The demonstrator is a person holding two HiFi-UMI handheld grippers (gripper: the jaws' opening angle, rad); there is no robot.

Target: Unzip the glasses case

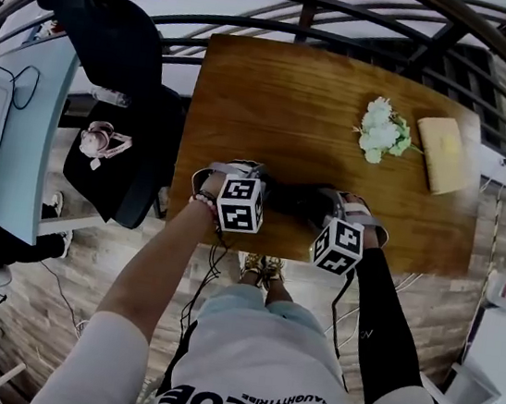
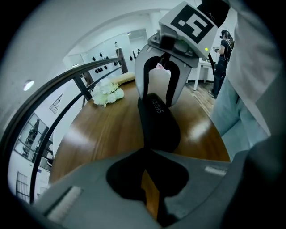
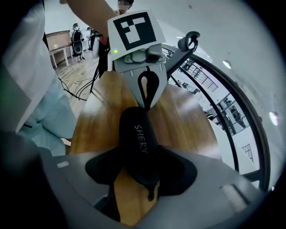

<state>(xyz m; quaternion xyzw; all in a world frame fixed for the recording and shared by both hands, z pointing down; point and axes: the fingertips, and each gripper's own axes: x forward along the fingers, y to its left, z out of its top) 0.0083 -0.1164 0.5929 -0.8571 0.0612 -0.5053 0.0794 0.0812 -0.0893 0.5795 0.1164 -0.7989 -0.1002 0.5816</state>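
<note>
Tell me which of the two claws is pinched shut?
The left gripper: it pinches one end of the black glasses case; the right gripper stands wide open around the other end.

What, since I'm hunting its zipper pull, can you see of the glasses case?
The glasses case is a black, elongated pouch with white SHERY lettering, apparently zipped shut, lying on the wooden table near its front edge. The left gripper is shut on one end; the other end, with its dangling zipper pull, sits between the jaws of the open right gripper.
</note>
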